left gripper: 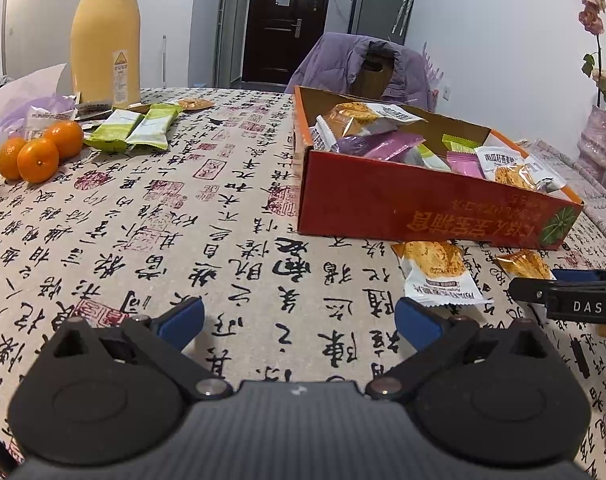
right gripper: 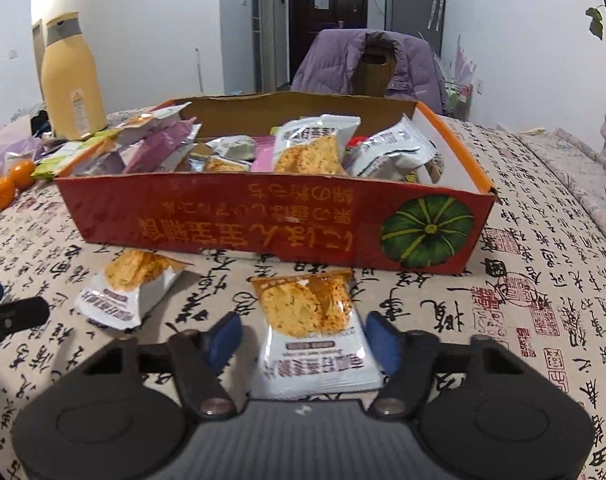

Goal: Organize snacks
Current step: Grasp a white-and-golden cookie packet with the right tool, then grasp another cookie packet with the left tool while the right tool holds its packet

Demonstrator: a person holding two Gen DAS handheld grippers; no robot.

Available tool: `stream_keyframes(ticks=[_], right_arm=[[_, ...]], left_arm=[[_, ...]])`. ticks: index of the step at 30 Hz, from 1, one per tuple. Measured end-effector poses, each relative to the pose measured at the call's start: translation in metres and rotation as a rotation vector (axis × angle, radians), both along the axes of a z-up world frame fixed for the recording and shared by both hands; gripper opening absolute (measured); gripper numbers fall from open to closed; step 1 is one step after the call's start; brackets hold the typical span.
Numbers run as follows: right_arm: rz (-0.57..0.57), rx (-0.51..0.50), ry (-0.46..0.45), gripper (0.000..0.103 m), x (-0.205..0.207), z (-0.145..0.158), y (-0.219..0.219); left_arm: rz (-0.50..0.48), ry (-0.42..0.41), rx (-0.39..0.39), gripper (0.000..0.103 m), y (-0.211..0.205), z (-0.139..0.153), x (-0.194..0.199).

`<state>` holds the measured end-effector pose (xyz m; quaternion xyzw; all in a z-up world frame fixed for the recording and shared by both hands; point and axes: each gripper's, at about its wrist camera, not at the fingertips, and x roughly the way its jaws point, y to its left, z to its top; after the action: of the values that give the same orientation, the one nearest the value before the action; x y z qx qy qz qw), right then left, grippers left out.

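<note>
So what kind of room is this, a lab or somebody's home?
Most likely someone's home, a dining area: a table under a calligraphy-print tablecloth, a purple padded jacket draped over a chair, and a dark front door beside a grey fridge.

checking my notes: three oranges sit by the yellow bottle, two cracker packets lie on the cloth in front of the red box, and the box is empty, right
Not quite: the red box is not empty. The right wrist view shows it filled with snack packets. The rest holds: three oranges sit by the yellow bottle, and two cracker packets lie on the cloth in front of the box.
</note>
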<state>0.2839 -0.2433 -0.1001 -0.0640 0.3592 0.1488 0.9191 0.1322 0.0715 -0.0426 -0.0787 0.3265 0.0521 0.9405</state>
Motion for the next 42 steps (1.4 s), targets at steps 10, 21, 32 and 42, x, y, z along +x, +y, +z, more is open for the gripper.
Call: stream_keyframes(ticks=[10,21,32,42], right_arm=[[0.001,0.051,-0.037,0.045,-0.010,0.001,-0.010],[-0.049,0.114,-0.189,0.045,-0.031,0.007,-0.026],[-0.084,0.113,-0.253,0.046,-0.038,0.011,-0.030],[-0.115,0.144,-0.251,0.046,-0.037,0.011,-0.037]], left_arm=[[0.008,-0.006,0.010,0.103,-0.001,0.000,-0.002],[-0.016,0.007,0.033,0.103,-0.012,0.012,0.006],[-0.077,0.031,0.082,0.103,-0.058,0.022,0.040],[-0.077,0.092,0.124,0.103,-0.088,0.006,0.065]])
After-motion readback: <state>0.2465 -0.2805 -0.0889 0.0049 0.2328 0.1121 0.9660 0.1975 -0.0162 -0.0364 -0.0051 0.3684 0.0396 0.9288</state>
